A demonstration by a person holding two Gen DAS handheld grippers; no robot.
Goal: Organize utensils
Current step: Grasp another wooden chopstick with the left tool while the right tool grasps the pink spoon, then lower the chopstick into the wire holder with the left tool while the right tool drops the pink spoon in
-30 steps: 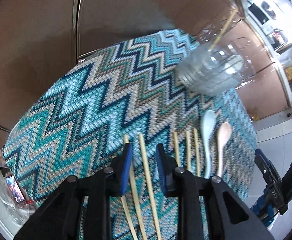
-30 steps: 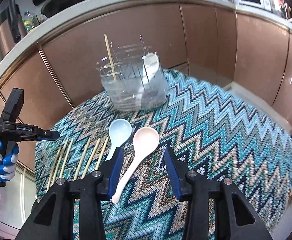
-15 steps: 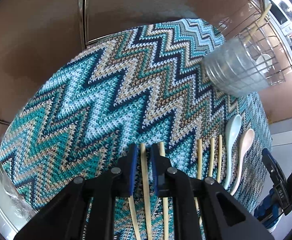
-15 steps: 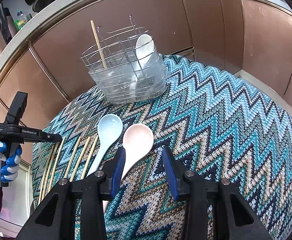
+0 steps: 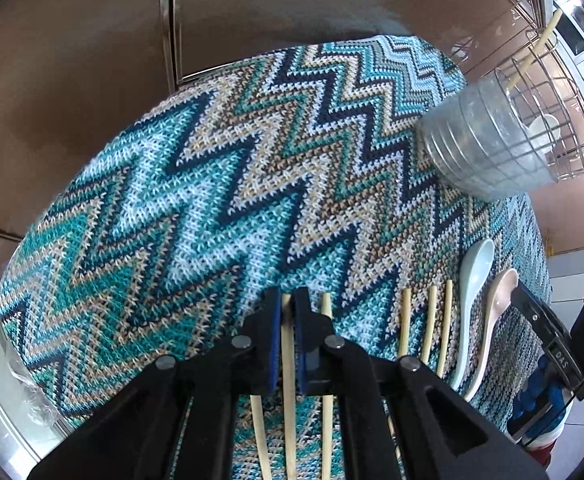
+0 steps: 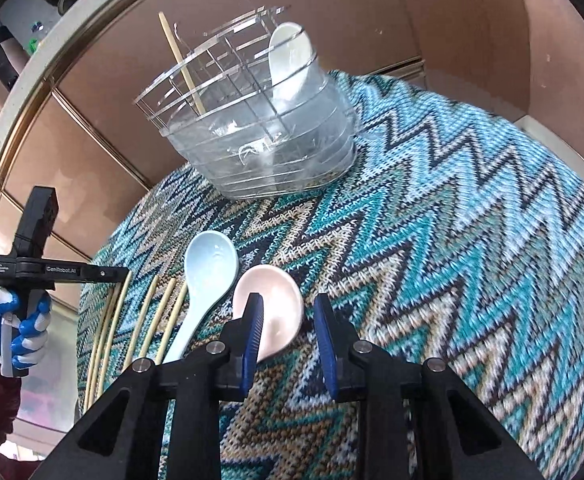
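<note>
Left tongs (image 5: pixel 287 312) pinched one chopstick (image 5: pixel 289 400) flat on the zigzag cloth (image 5: pixel 211 184); neighbouring chopsticks just beside. Right tongs (image 6: pixel 287 320) spread over the pink spoon (image 6: pixel 269 312), blue spoon (image 6: pixel 207 272) adjacent. Wire caddy (image 6: pixel 259 140) stood beyond on the desk.

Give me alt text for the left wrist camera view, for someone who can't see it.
The left gripper is closed around one chopstick lying on a zigzag cloth, with more chopsticks alongside. To the right lie a blue spoon and a pink spoon; behind them stands a wire caddy holding a chopstick and a white spoon.
</note>
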